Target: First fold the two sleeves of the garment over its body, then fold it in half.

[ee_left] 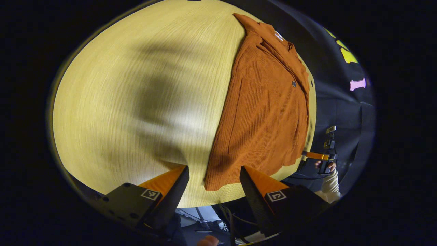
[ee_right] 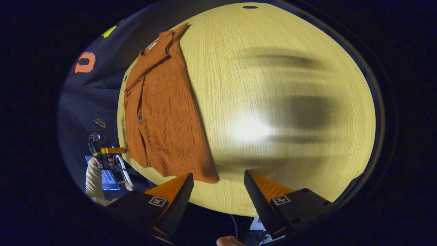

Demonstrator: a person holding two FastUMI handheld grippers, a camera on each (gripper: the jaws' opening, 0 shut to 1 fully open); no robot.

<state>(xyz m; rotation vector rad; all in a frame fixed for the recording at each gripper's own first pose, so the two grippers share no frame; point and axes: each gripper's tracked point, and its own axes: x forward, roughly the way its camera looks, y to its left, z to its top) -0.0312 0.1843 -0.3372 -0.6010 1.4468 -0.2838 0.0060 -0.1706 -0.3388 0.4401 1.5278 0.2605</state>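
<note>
An orange ribbed garment (ee_left: 269, 109) lies flat on the pale wooden table (ee_left: 136, 102) as a long narrow shape, collar at the far end, hem near me. In the left gripper view my left gripper (ee_left: 214, 168) is open above the table's near edge, with the hem's corner just beyond the gap between its fingers. In the right gripper view the garment (ee_right: 164, 116) lies along the table's left side. My right gripper (ee_right: 218, 173) is open and holds nothing, and the hem's corner sits just ahead of its left finger.
The table (ee_right: 280, 85) is round with a wide bare top and soft shadows across it. A small dark hole (ee_right: 250, 7) sits at its far edge. A hand in a cream sleeve (ee_left: 330, 179) holds the other gripper off the table's side. Black cloth hangs behind.
</note>
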